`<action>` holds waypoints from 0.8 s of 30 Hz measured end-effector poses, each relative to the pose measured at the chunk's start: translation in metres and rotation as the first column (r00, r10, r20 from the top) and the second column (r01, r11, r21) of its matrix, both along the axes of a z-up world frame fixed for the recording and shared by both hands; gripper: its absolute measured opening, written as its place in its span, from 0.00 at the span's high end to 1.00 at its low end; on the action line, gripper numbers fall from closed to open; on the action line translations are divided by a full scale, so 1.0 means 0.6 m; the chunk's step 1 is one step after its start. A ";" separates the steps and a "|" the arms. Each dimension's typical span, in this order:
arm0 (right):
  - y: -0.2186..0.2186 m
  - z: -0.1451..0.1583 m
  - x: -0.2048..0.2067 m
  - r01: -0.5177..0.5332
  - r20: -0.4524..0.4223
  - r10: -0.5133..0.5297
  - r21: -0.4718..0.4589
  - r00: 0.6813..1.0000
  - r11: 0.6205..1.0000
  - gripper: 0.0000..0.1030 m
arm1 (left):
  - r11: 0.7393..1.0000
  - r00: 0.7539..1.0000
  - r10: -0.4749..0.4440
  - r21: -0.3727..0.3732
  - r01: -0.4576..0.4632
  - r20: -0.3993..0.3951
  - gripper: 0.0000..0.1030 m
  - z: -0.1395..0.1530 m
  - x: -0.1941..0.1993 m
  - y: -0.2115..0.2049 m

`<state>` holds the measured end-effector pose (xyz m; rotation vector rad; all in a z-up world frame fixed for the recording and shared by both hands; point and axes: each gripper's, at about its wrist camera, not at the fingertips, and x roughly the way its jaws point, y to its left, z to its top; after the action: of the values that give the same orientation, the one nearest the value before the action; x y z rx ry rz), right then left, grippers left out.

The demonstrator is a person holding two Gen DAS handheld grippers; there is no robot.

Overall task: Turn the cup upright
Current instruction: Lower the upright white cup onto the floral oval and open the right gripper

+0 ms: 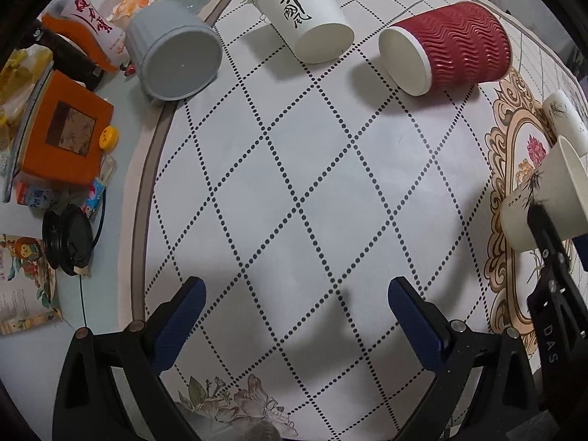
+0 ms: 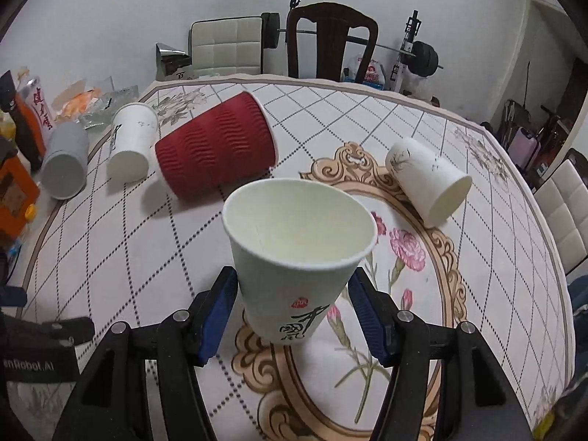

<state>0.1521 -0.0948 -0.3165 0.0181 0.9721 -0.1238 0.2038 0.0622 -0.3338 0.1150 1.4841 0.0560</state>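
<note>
My right gripper [image 2: 294, 308] is shut on a white paper cup [image 2: 294, 253] with black calligraphy, held nearly upright, mouth up, just above the tablecloth; it also shows at the right edge of the left wrist view [image 1: 544, 198]. My left gripper [image 1: 296, 316] is open and empty over the cloth. Lying on their sides are a red ribbed cup [image 1: 452, 46] [image 2: 217, 147], a white calligraphy cup [image 1: 305, 16] [image 2: 132, 139], a grey cup [image 1: 176, 58] [image 2: 64, 163] and another white cup [image 2: 430, 180] [image 1: 564, 119].
The table carries a patterned cloth [image 1: 294, 191]. Clutter lies at its left edge: an orange box [image 1: 62, 136], a black lid [image 1: 68, 239], bottles and packets [image 1: 92, 18]. Chairs [image 2: 330, 40] and a barbell stand beyond the far edge.
</note>
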 end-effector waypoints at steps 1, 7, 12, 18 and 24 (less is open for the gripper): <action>0.000 -0.001 -0.003 -0.004 -0.004 0.004 0.003 1.000 1.000 0.37 | 1.000 1.000 0.001 0.002 -0.001 0.005 0.02 0.003 -0.003 -0.003; -0.005 -0.003 -0.022 -0.037 -0.051 0.039 0.037 0.998 0.999 0.22 | 1.000 0.999 0.005 0.012 -0.006 0.039 0.02 0.026 -0.037 -0.013; -0.016 0.011 -0.054 -0.053 -0.067 0.057 0.058 0.996 0.997 0.13 | 1.000 0.996 0.006 0.022 -0.008 0.091 0.02 0.078 -0.075 -0.022; -0.049 0.073 -0.104 -0.013 -0.078 0.018 0.061 0.997 0.998 0.00 | 0.999 0.977 -0.007 0.033 0.000 0.214 0.02 0.168 -0.139 -0.029; -0.084 0.200 -0.163 0.043 -0.049 -0.043 0.007 0.998 0.999 0.00 | 1.000 0.929 -0.014 0.002 0.014 0.369 0.00 0.286 -0.198 -0.034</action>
<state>0.0545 -0.1454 -0.1968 0.0441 1.0217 -0.1603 0.0850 0.0420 -0.1620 0.1080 1.1053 0.0625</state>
